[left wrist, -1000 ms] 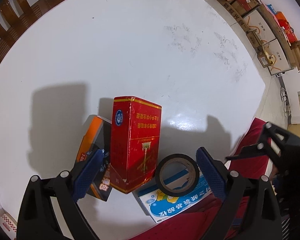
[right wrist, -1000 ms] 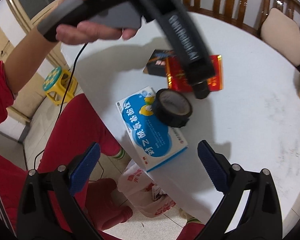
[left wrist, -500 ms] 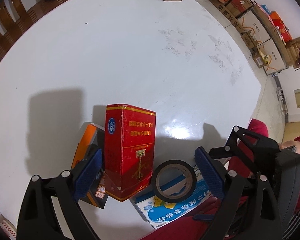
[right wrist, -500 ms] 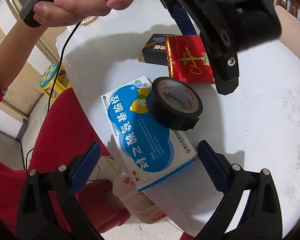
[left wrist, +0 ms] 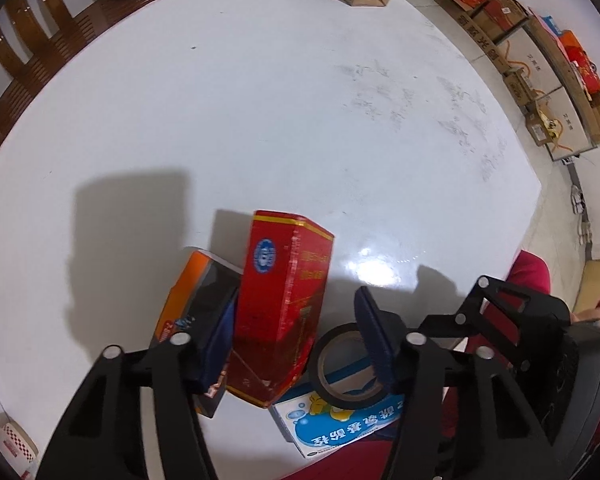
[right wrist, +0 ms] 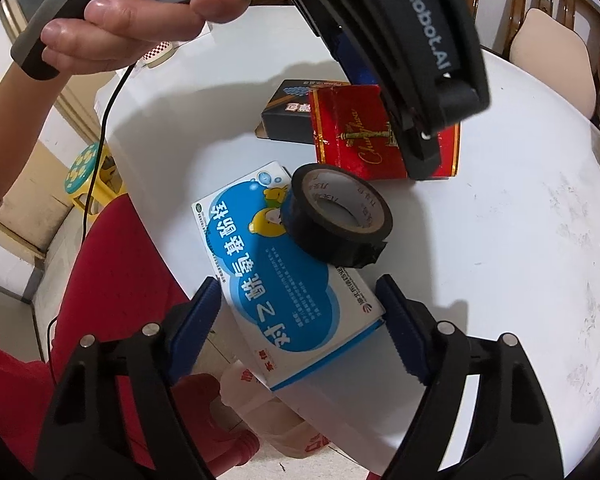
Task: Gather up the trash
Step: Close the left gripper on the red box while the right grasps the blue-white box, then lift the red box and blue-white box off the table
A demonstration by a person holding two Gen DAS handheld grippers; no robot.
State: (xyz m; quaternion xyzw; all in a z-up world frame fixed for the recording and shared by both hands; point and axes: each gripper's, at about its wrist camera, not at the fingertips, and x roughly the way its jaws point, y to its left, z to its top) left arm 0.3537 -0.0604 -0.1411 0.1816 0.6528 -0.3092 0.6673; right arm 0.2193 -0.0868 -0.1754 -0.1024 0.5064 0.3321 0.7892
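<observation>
White table [left wrist: 260,100] fills most of the left wrist view; trash is clustered at its lower centre, near the table edge. Left gripper [left wrist: 296,340] points down over the red box [left wrist: 284,304]; its jaws have just been closing, with the red box between them; left pad lies against the box's left side, right pad stands clear of the box and overlaps the tape roll [left wrist: 348,368] in the picture; no firm grip is visible, so the jaws read as part open. An orange and black box [left wrist: 188,300] lies just left of the red box, partly behind the left pad.

In the right wrist view, the right gripper [right wrist: 300,320] straddles the near end of the blue and white box [right wrist: 284,280] at lower centre; its jaws have just been closing, the box between them; both pads stand just beside the box's sides; contact cannot be told. The tape roll [right wrist: 336,216] rests on the far end of that box; the red box [right wrist: 364,132] and a dark box [right wrist: 288,112] lie beyond, at upper centre. A hand [right wrist: 132,28] at upper left holds the left gripper's handle. A white bag [right wrist: 268,412] shows below the table edge, at lower centre.
</observation>
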